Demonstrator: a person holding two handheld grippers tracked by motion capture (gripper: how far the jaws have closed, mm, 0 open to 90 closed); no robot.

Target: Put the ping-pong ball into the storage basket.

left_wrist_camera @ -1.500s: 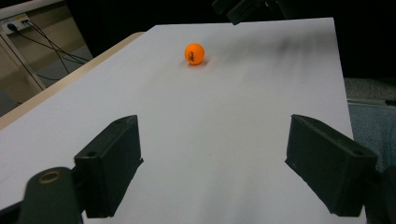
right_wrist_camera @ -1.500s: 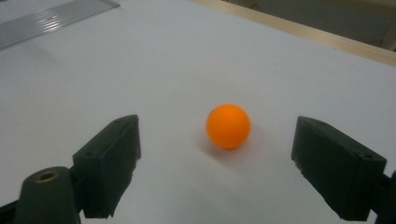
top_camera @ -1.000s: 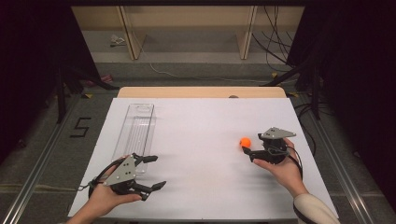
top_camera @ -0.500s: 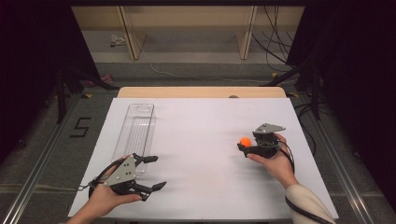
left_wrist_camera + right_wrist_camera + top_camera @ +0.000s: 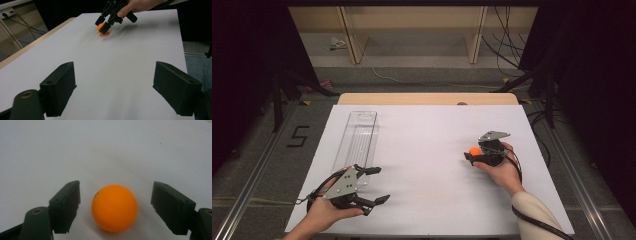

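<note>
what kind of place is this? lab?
Likely a lab recording rig: a white table in a dark enclosure, loose cables on the floor behind, a floor marking "5" beside it.

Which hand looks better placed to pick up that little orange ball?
The right. The right gripper already has the orange ball between its jaws, which have just been closing with gaps still showing. The left gripper sits far across the table.

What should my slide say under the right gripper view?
Orange ball on the white table, between the right gripper's closing jaws, not yet touched.
</note>
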